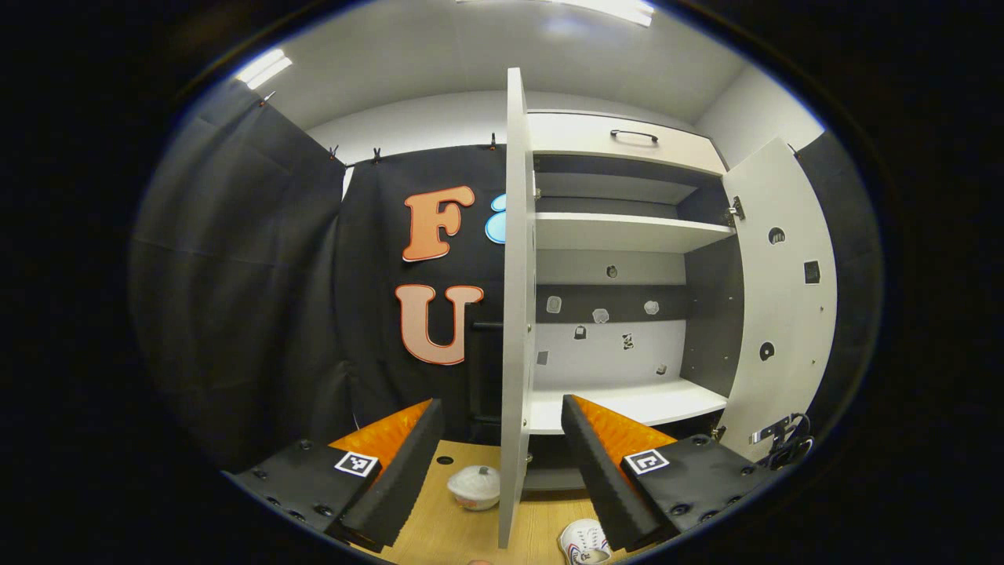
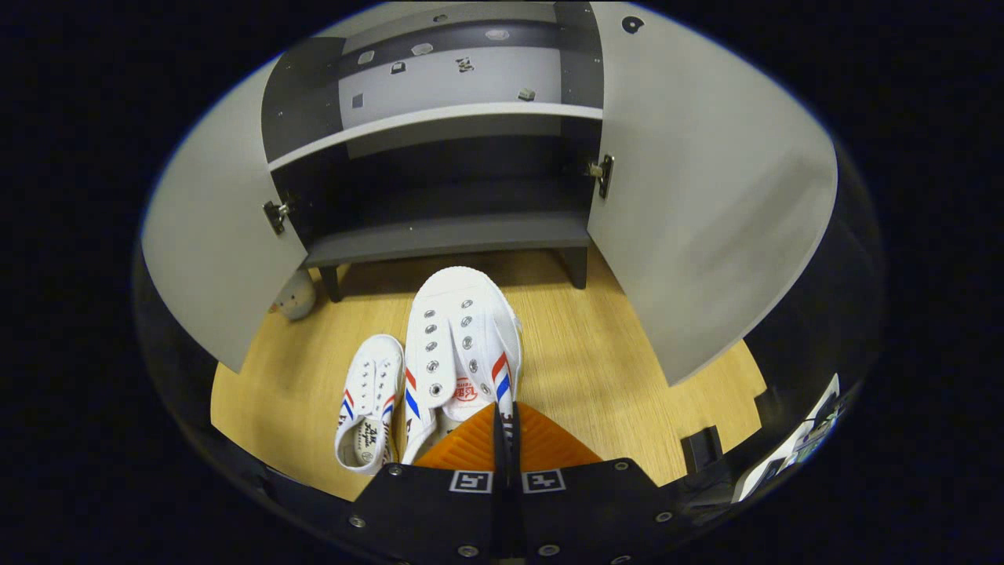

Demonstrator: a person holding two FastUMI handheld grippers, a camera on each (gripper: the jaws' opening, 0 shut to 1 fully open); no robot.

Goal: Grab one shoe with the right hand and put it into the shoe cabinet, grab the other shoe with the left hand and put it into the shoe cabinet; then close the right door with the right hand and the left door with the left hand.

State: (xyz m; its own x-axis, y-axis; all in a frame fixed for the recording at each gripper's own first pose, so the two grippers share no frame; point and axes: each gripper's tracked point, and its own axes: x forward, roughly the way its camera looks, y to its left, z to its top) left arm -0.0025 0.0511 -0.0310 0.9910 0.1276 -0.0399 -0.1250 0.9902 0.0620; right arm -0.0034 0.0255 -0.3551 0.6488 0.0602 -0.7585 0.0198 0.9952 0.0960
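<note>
Shoe [image 2: 463, 345] pinched by right gripper [image 2: 504, 439]; second shoe [image 2: 367, 400] beside; cabinet doors [image 2: 706, 196] open.

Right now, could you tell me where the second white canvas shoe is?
In the right gripper view, the smaller-looking white canvas shoe lies on the wooden floor, left of the shoe in the claw.

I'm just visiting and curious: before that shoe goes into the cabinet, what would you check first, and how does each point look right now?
1. Right gripper closed on the held shoe, at its heel rim: ok.
2. Both cabinet doors open, left door and right door: ok.
3. Bottom compartment free to take a shoe: ok, nothing seen in it.
4. Grip firm enough for the carry: cannot tell.
5. Second shoe lying on the wooden floor, ready for the left hand: ok.
6. Left gripper open and carrying nothing: ok.
</note>
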